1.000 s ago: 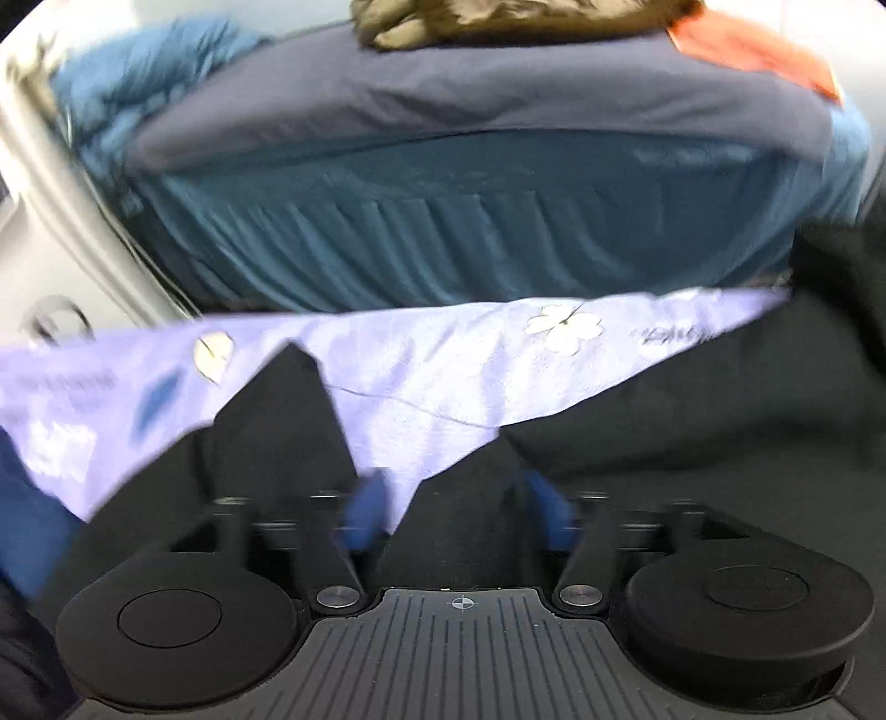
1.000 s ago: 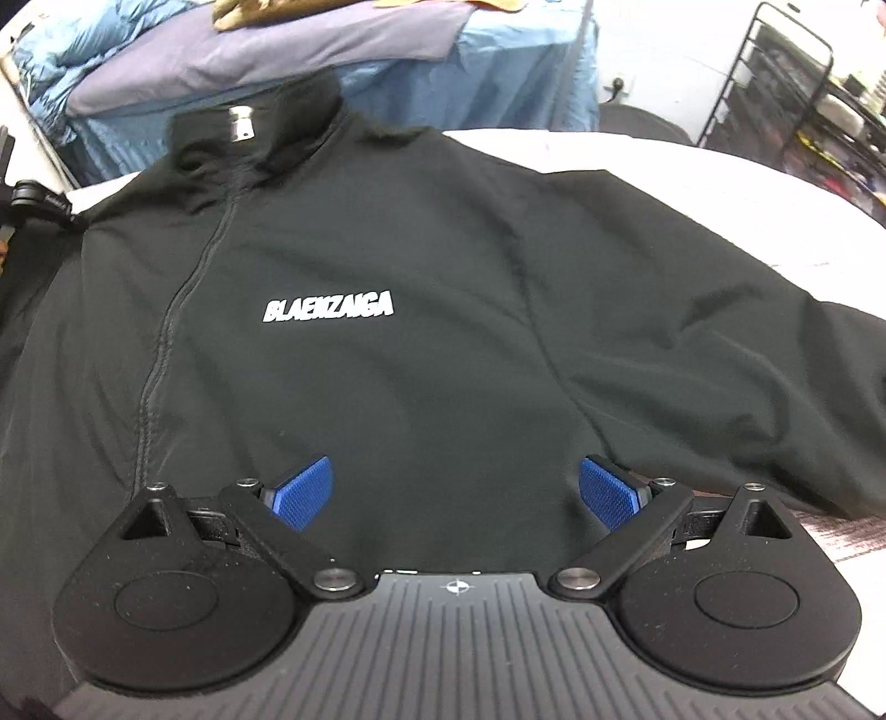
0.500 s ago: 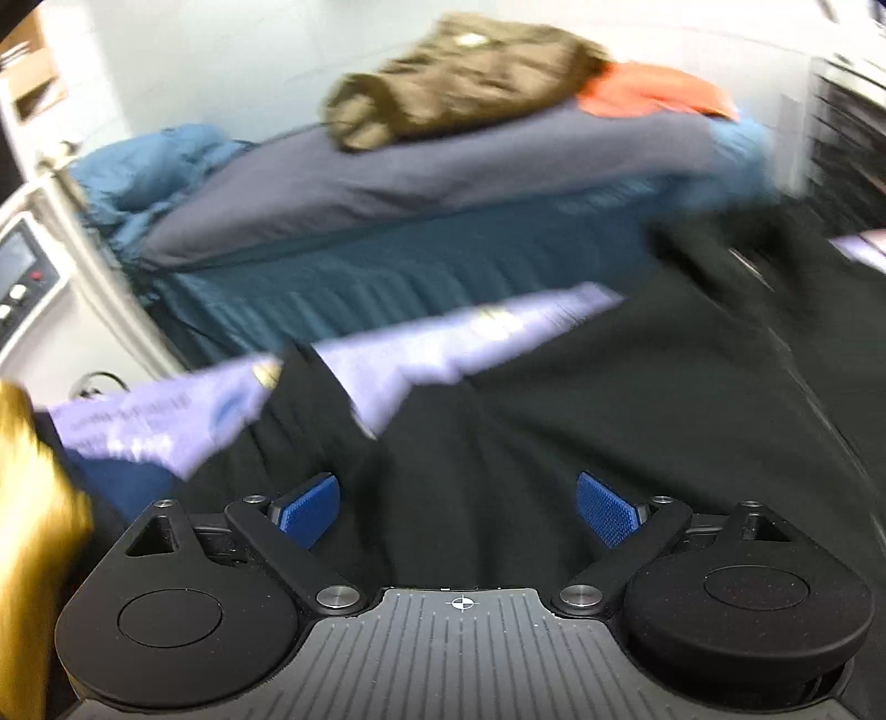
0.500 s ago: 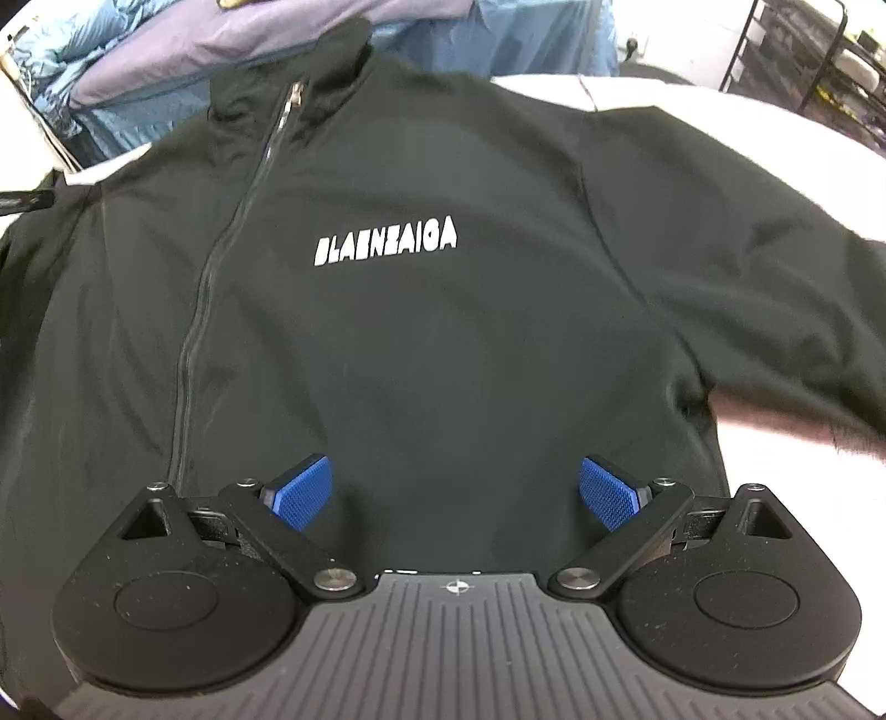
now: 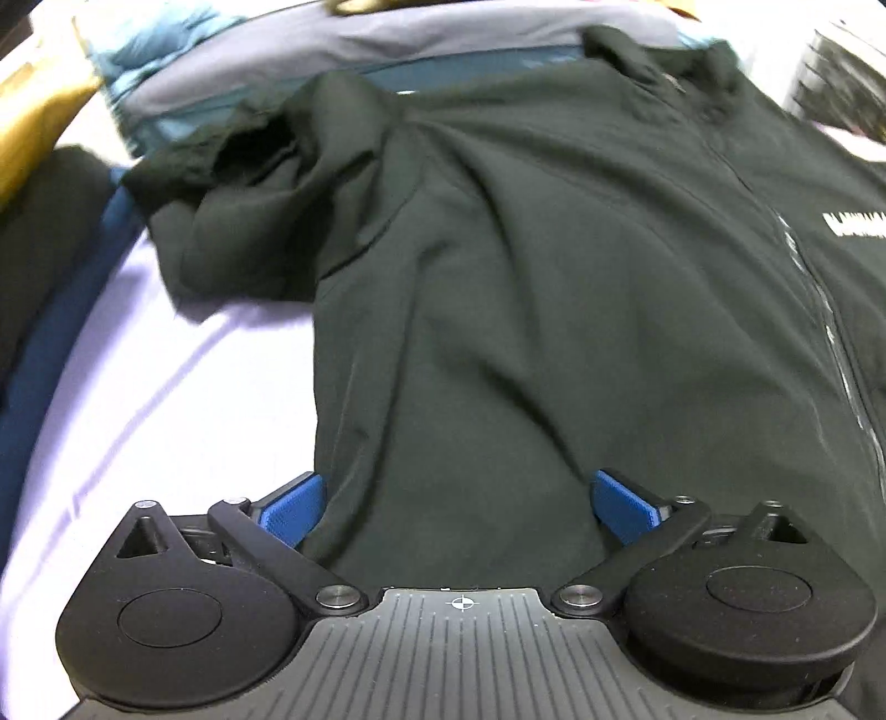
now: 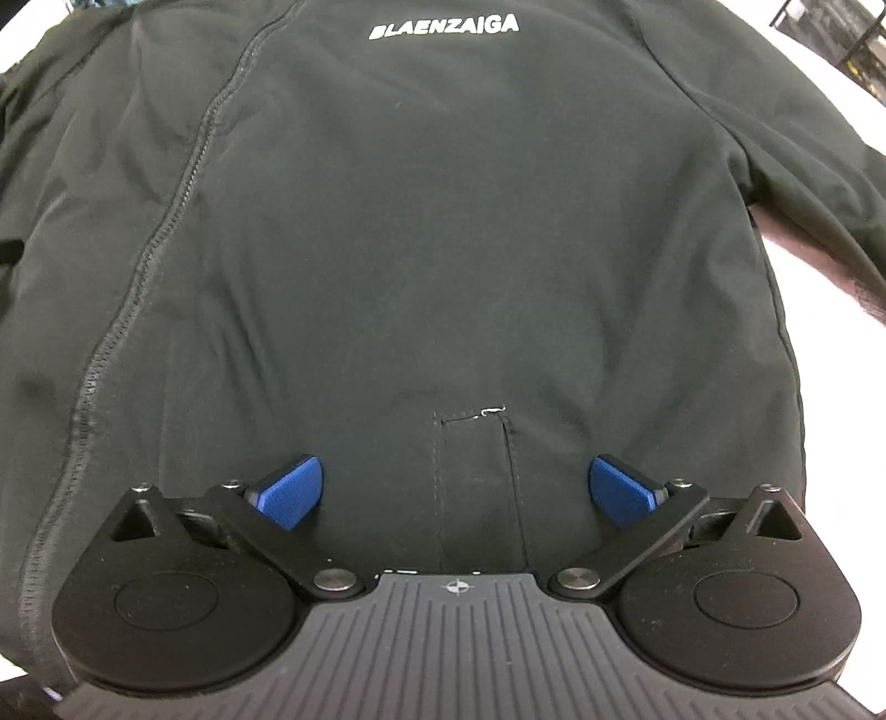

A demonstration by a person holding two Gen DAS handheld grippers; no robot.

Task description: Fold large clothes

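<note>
In the left wrist view, the black zip-front jacket of thin smooth fabric (image 5: 526,288) lies face up and spread over a pale lilac sheet (image 5: 138,415), its near sleeve (image 5: 238,221) bunched up into a rumpled heap at the shoulder. The left gripper (image 5: 457,501) hangs over the jacket's side edge near the hem, blue pads wide apart with nothing pinched between them. A dark folded garment (image 5: 39,249) sits at the sheet's far left.

In the right wrist view, the right gripper (image 6: 457,490) points down at the lower front by a stitched pocket (image 6: 476,476), its jaws opening to full width, cloth beneath but not clamped. The white chest lettering (image 6: 443,27) and the zip (image 6: 166,221) show above.

The jacket looks light, limp and rather slippery, so it should drape and slide; taking hold at the hem corners or the sleeve cuff seems best, where seams give firmer purchase
</note>
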